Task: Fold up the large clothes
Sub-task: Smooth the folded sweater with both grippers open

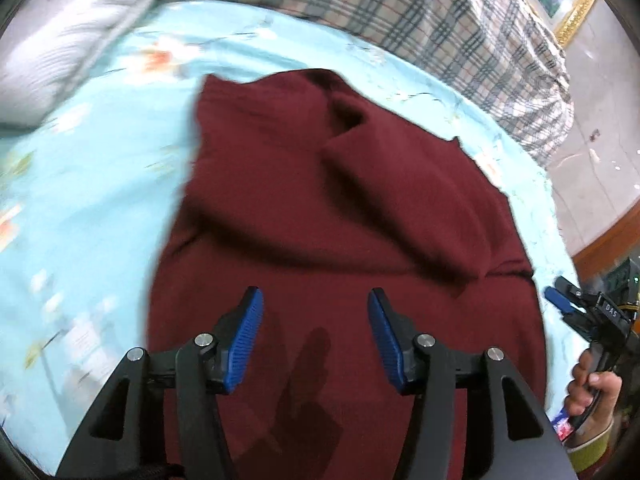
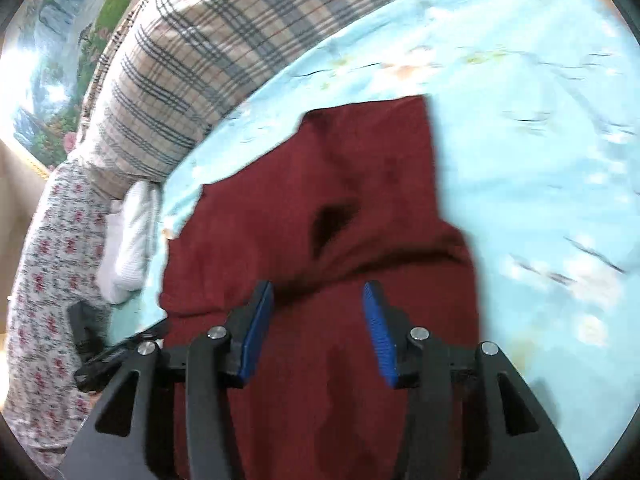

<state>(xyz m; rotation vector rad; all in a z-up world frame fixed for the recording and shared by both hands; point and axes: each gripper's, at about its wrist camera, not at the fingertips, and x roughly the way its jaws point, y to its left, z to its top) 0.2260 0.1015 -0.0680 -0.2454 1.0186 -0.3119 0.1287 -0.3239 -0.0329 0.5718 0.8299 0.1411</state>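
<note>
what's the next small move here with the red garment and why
Probably lower both grippers to the near edge of the dark red garment and pinch it for the next fold. The left gripper and right gripper both hang open above the cloth with nothing between the pads, and the garment lies partly folded, still rumpled, on the light blue sheet.

The letters "DAS" are seen printed in white on the black body of the right gripper (image 1: pixel 560 300).

Maroon garment (image 1: pixel 320 208) bottom cut off; bedsheet (image 1: pixel 100 184) blurred.
</note>
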